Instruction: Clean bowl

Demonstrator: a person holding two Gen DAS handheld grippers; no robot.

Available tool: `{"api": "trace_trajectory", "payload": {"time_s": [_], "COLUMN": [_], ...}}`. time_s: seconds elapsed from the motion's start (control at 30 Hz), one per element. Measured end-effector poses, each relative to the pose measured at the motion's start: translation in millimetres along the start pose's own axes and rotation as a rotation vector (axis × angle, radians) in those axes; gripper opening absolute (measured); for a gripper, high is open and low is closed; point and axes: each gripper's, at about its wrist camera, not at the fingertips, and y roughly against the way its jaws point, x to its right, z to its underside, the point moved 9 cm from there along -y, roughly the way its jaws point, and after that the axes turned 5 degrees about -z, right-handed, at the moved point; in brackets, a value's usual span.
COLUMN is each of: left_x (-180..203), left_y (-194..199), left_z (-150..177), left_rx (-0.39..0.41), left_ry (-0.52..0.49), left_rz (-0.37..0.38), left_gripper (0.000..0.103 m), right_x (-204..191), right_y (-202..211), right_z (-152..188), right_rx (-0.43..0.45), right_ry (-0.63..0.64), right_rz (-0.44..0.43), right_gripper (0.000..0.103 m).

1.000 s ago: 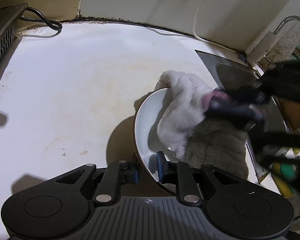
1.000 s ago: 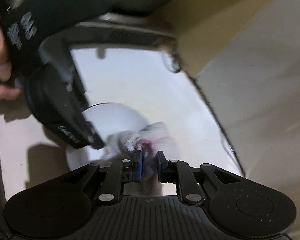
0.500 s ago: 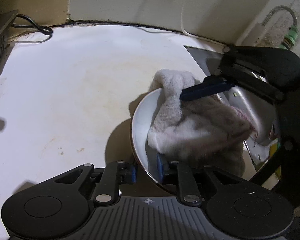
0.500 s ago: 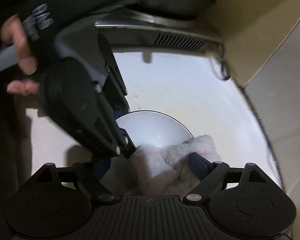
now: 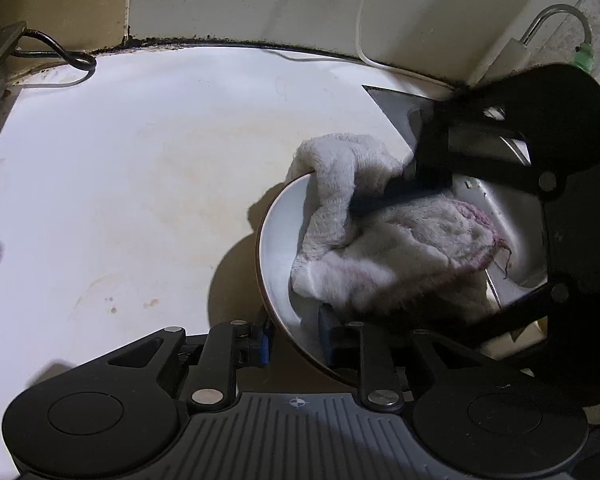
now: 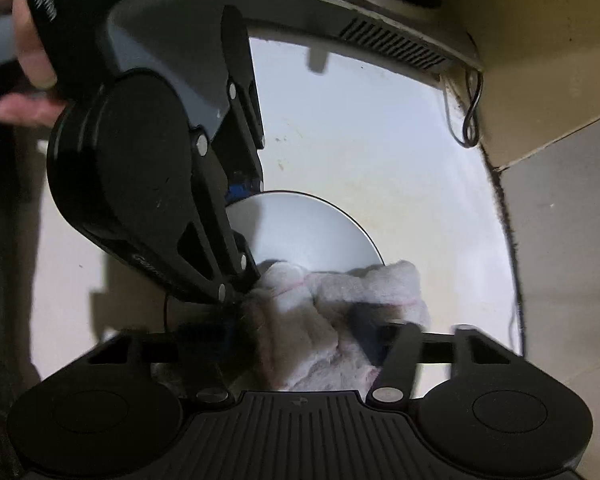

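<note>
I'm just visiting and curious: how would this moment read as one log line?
step: wiping bowl | left gripper: jaws opening, bowl rim between them | right gripper: jaws closing on cloth | cloth: bunched inside bowl

Bowl [image 5: 278, 248] base (under cloth [image 5: 384, 248]) hidden

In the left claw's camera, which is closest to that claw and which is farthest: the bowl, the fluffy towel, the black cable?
1. Bowl: its rim sits right between the left claw's fingers, at the bottom of the view.
2. Towel: bunched inside the bowl, just past the rim, to the right.
3. Black cable: far off at the counter's back left corner.
</note>
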Motion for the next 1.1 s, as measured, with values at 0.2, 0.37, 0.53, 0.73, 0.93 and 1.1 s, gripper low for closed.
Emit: {"api": "trace_trajectory", "payload": {"time_s": [0.2, 0.37, 0.53, 0.73, 0.93, 1.1], "left_x": [1.9, 4.5, 7.5, 0.8, 13.3, 23.7], "left_y": [-0.5, -1.6, -2.8, -2.8, 24.2, 60.1], "left_z": [0.8, 0.6, -0.7, -4.1, -1.1, 5.2], "left_rx": [0.002, 0.004, 0.012, 0.020, 0.116, 0.203], "left_ry": [-0.006, -0.020, -0.041, 0.009, -0.079, -0.174], "left_rz": [-0.005, -0.010, -0.018, -0.048, -0.058, -0.076], "left_gripper": [0.028, 0.028, 0.027, 0.028, 0.026, 0.031], "right_x": [14.5, 46.2, 29.2, 10.4, 35.9, 60.8], "right_y": [25.2, 53.0, 25.6, 21.7, 65.2, 102.7], "right_z": [7.0, 15.2, -0.5, 3.4, 18.1, 67.8], "right_rx": [0.099, 0.262, 0.233, 0.055, 0.286, 0.687], "right_ry": [-0.130, -0.465, -0.424, -0.098, -0.451, -0.939], "right_rz": [0.186, 0.177, 0.086, 0.102, 0.038, -0.146], "right_gripper": [0.019, 0.019, 0.018, 0.017, 0.017, 0.017]}}
